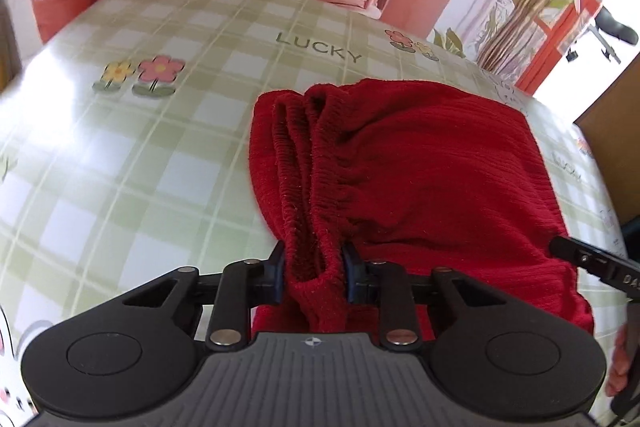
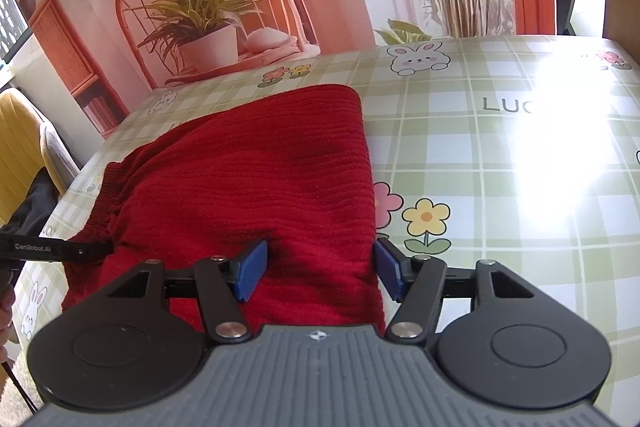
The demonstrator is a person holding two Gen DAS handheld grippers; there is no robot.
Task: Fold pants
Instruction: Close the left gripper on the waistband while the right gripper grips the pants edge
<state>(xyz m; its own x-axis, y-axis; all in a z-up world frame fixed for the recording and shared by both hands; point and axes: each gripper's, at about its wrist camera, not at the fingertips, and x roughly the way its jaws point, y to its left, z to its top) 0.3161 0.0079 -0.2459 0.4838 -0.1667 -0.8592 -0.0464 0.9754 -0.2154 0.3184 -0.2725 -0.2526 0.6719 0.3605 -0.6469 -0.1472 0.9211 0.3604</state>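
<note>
Red ribbed pants [image 1: 420,167] lie folded on the green checked tablecloth [image 1: 120,167]. My left gripper [image 1: 314,267] is shut on the bunched elastic waistband at the pants' near left edge. In the right wrist view the pants [image 2: 256,171] stretch away from me. My right gripper [image 2: 320,267] is open, its blue pads [image 2: 250,269] straddling the near right part of the cloth. The right gripper's finger [image 1: 588,261] shows at the right edge of the left view. The left gripper [image 2: 52,251] shows at the left edge of the right view.
The tablecloth [image 2: 500,187] carries flower, rabbit and "LUCKY" prints, with glare at the right. A wall mural of a plant and chair [image 2: 208,23] stands behind the table. A yellow chair [image 2: 20,143] is at the far left. A brown panel [image 1: 612,131] is at the right.
</note>
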